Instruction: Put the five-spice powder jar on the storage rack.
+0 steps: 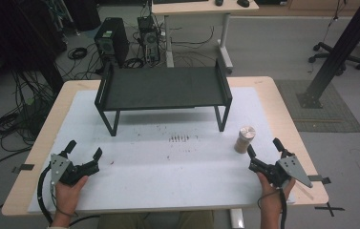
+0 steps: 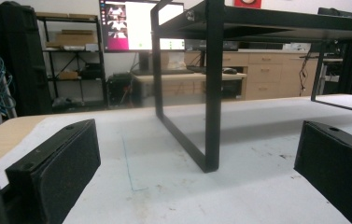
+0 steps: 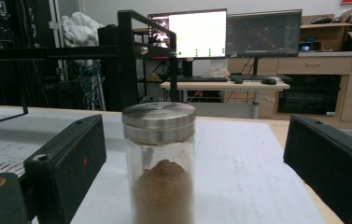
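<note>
Both jaws spread: the right hand-held gripper faces a clear glass, steel-lidded jar of brown powder just ahead; the left hand-held gripper holds nothing.

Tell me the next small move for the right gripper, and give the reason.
Probably ease the right gripper straight forward until its open jaws sit either side of the jar. The jar stands upright on the white mat just ahead of the jaws, uncontacted, while the left gripper rests open far from it.
</note>
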A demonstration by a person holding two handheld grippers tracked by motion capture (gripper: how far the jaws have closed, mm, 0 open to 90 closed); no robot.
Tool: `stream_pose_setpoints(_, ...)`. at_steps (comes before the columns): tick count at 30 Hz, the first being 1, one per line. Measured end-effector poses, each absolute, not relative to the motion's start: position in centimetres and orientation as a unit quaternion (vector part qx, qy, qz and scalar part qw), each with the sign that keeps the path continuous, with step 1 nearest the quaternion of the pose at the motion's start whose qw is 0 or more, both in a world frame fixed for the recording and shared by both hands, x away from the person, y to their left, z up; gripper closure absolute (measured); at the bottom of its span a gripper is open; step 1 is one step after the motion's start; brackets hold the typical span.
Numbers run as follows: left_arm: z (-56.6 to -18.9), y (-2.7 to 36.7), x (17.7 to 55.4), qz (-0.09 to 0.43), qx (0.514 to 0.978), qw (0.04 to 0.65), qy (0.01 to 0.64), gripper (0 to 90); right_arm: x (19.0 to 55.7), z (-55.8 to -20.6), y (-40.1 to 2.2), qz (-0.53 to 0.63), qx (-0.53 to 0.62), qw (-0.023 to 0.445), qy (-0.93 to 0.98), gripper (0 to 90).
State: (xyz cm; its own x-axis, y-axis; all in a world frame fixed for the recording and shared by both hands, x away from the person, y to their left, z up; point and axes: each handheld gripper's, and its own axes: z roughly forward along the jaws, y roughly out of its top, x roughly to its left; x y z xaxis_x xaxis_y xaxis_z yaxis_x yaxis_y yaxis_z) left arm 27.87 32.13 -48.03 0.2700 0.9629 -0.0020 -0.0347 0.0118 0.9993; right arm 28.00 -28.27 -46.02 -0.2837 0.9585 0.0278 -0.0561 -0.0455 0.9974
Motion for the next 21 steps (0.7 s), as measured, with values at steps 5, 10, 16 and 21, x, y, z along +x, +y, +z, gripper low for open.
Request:
stream_pose_setpoints(5, -48.0, 32.1, 27.9, 0.434, 0.553, 0.574, 0.420, 0.5, 28.8, -46.1, -27.3, 0.592, 0.413, 0.425, 0.546, 5.5)
stream_pose_setpoints(10, -48.0, 32.1, 27.9, 0.434, 0.553, 0.574, 0.420, 0.5, 29.6, -46.3, -26.7, 0.591, 0.413, 0.421, 0.550, 5.5)
stream_pose_setpoints(16, -48.0, 32.1, 27.9, 0.434, 0.553, 0.574, 0.420, 0.5, 30.6, -46.7, -26.1, 0.590, 0.416, 0.418, 0.552, 5.5)
stream_pose_setpoints(21, -48.0, 32.1, 27.9, 0.434, 0.553, 0.574, 0.420, 0.5, 31.3, -46.8, -25.5, 0.584, 0.415, 0.421, 0.556, 5.7)
